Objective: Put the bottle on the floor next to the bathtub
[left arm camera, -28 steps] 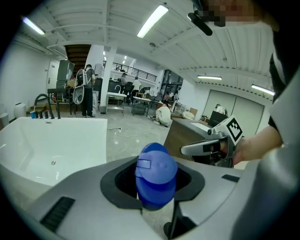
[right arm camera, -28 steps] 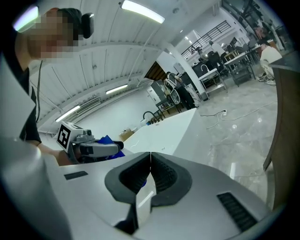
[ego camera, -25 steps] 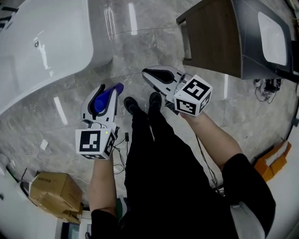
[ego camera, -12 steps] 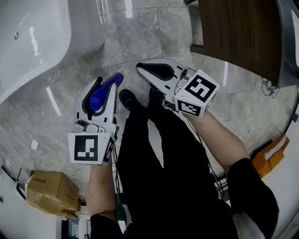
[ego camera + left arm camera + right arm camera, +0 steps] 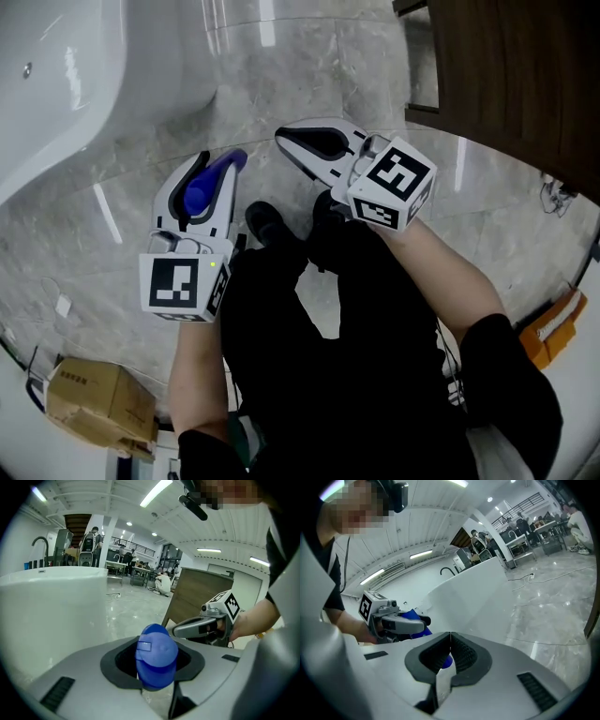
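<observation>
Grips blue-capped bottle (image 5: pixel 200 191) in left gripper (image 5: pixel 220 165) over floor (image 5: pixel 309 75) near bathtub (image 5: pixel 75 84); holds right gripper (image 5: pixel 286 141) alongside, jaws together, nothing between.

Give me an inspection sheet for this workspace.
Surface: glossy grey marble floor.
Job's things: blue-capped bottle held off the floor; white bathtub at upper left.
Clutter: cardboard box at lower left.
Grippers: left gripper shut on the bottle; right gripper shut, empty.
Cables: cable on the floor at right.
Surroundings: wooden cabinet at upper right; people far off.
</observation>
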Motion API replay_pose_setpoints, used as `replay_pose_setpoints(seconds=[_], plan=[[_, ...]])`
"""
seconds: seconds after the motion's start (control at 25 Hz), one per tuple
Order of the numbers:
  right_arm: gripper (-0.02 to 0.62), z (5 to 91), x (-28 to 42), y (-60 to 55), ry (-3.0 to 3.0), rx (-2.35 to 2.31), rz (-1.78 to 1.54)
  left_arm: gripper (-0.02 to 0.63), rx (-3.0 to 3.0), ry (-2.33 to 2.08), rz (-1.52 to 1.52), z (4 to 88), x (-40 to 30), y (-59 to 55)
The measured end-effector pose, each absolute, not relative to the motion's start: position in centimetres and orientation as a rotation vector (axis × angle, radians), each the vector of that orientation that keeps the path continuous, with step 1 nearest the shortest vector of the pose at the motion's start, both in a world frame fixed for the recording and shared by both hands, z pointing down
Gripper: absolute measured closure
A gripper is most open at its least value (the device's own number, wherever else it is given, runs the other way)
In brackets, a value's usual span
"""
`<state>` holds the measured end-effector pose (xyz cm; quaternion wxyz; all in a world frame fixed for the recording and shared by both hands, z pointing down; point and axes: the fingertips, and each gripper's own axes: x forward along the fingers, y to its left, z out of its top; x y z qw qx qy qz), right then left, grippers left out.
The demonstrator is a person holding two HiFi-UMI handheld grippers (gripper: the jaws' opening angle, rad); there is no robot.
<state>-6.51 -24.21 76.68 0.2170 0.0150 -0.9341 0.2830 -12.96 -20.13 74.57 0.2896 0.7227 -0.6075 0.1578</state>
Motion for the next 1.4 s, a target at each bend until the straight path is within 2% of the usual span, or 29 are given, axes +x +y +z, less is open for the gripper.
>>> replay_pose_setpoints(seconds=[0.48,0.8,1.12,1.4], plan=[[0.566,86.0,-10.4,-29.0,-2.669,0.021,0.735,0.465,2.082,-1.463,0.540,86.5,-13.5,-23.2],[0.566,87.8,-10.1,-29.8,-2.695,-0.023,0.636,0.466,2.142,-1.471,0.514,88.6,-12.7,-24.7],[0.566,89.4,-10.1,-30.2,-2.698,-0.054,0.585,0.465,2.123,-1.443,0.611,95.4,-10.7,-25.3],[0.566,94.1,-10.4,-30.1,-2.638,-0.090,0.423,0.465,2.041,-1.459,0.609,99.0,-12.4,-26.0]])
